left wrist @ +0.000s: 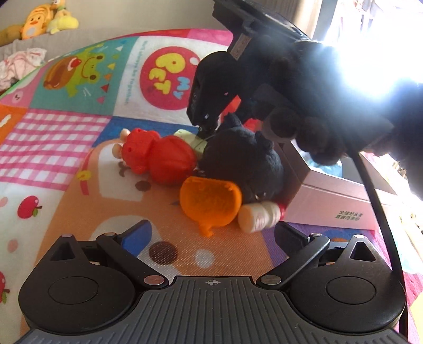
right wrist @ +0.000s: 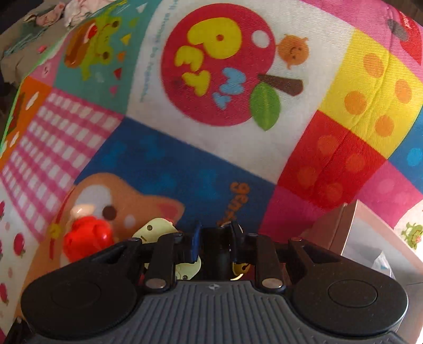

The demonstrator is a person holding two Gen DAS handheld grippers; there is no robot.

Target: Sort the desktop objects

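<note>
Nearest my left gripper (left wrist: 211, 238), whose jaws stand open and empty, lies the orange toy (left wrist: 210, 203). Behind that toy sits the black plush (left wrist: 243, 164); my right gripper (right wrist: 214, 238) is clamped on it. Beside the plush stands the pink box (left wrist: 330, 209).

A home's play area: cartoon-print quilt (left wrist: 79, 127) and plush toys (left wrist: 39, 21) behind.
</note>
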